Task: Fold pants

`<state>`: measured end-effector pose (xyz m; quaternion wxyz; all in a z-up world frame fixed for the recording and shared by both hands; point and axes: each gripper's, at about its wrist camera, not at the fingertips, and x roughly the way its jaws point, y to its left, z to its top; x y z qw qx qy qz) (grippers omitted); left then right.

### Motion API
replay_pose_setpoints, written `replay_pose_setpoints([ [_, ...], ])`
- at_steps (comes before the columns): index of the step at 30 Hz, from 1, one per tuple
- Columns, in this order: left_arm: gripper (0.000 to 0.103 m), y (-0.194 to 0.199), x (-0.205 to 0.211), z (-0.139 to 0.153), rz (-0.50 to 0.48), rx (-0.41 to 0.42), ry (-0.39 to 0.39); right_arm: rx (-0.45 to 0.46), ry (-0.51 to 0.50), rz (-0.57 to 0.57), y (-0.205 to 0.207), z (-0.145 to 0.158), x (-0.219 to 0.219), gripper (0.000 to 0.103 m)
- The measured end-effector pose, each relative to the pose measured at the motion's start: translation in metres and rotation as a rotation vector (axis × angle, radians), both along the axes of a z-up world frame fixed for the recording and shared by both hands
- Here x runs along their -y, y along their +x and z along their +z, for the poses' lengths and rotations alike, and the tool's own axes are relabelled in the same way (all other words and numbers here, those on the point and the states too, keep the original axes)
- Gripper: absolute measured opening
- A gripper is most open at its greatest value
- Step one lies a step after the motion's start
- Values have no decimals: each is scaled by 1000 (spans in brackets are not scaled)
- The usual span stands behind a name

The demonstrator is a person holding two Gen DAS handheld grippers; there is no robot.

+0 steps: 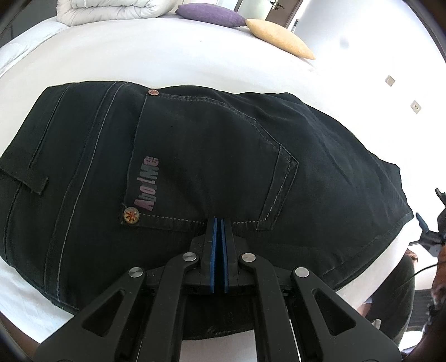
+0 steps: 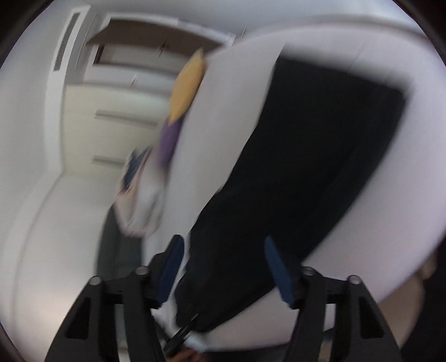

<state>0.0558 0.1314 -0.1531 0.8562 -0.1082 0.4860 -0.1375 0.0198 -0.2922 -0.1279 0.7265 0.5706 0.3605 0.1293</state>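
Observation:
Black pants (image 1: 211, 167) lie folded flat on the white bed (image 1: 172, 61), back pocket with a pink logo facing up. My left gripper (image 1: 219, 222) is shut, its blue pads pressed together just above the pocket's lower seam; nothing shows between them. In the blurred, tilted right wrist view the pants (image 2: 292, 181) stretch across the bed (image 2: 362, 55). My right gripper (image 2: 223, 264) is open and empty, its blue fingers apart over the pants' near end. It also shows at the right edge of the left wrist view (image 1: 430, 234).
A purple pillow (image 1: 211, 14), a yellow pillow (image 1: 278, 37) and a folded white duvet (image 1: 111, 9) lie at the far side of the bed. The pillows also show in the right wrist view (image 2: 181, 105). A person's legs (image 1: 395, 300) are at the right.

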Motion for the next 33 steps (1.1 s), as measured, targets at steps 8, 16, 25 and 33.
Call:
replay_pose_setpoints([
  [8, 3, -13, -7, 1, 7, 18, -9, -125, 124, 253, 33, -42, -91, 67],
  [16, 3, -19, -15, 3, -7, 15, -30, -174, 142, 302, 47, -62, -119, 67],
  [25, 3, -9, -8, 2, -12, 0, -29, -185, 110, 339, 69, -75, -139, 38],
  [33, 2, -17, -4, 5, -46, -5, 25, -139, -124, 432, 55, -68, -151, 4],
])
